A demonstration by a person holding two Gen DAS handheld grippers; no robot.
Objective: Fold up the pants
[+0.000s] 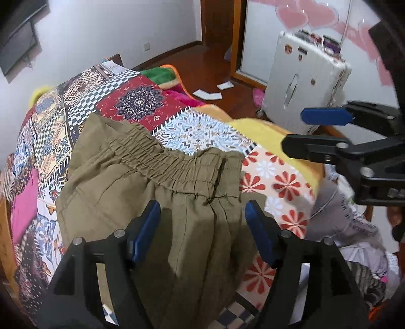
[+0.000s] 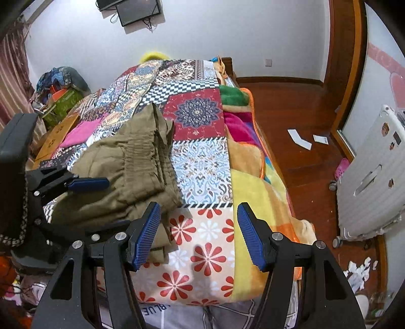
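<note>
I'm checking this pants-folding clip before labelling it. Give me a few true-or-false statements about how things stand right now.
1. The pants lie on the patchwork bedspread. True.
2. The left gripper is clamped on the waistband. False: its jaws are open, with the pants below them.
3. The right gripper holds nothing. True.
4. The pants are blue. False: they are olive-brown.
5. A white suitcase stands on the floor beside the bed. True.

patchwork quilt (image 2: 202,162) | white suitcase (image 2: 372,187) | wall screen (image 2: 139,11) | papers (image 2: 300,139) on floor
</note>
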